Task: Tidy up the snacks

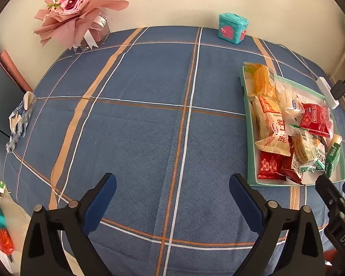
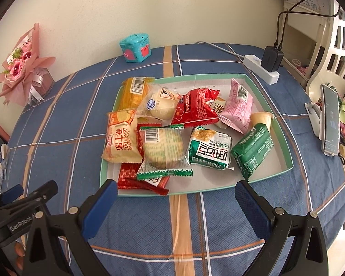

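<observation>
Nearest, right claw (image 2: 172, 195): blue-padded jaws spread wide, nothing between them, hovering over the plaid-clothed surface (image 2: 195, 230) just short of the tray's near rim. Left claw (image 1: 172, 188): likewise agape and empty, above bare cloth, the tray off to its right. Tray (image 2: 285, 138), mint-edged, white inside, holds all the snacks in a loose heap: yellow Swiss-roll packet (image 2: 120, 138), round cracker pack (image 2: 163, 149), green-and-white packet (image 2: 210, 148), dark green pack (image 2: 253, 149), red bag (image 2: 195, 108), pink packet (image 2: 238, 108). Beyond (against the wall): teal toy chest (image 2: 135, 48), pink bouquet (image 1: 76, 7). Power strip (image 2: 261, 69) and phone (image 2: 331, 119) at right.
</observation>
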{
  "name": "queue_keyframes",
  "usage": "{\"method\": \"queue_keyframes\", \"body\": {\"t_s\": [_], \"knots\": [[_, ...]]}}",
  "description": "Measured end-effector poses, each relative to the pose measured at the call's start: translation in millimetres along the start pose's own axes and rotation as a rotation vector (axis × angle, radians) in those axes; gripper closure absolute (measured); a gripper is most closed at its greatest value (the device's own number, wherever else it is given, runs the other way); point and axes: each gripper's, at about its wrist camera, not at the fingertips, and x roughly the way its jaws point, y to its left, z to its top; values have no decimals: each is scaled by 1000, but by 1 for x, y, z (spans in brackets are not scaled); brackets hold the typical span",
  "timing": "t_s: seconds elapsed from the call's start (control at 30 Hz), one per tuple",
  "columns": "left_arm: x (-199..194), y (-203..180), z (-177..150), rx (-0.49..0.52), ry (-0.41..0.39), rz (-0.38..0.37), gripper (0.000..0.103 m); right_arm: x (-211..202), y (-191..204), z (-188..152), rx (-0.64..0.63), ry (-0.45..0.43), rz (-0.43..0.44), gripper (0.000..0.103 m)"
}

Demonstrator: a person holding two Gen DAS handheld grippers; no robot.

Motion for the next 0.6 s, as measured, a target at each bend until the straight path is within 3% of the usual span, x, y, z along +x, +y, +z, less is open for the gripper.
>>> {"method": "queue_keyframes", "body": {"t_s": [0.6], "knots": [[-1, 0, 3, 0, -8, -7, 5, 4, -3, 2, 8, 14, 9, 0]]}}
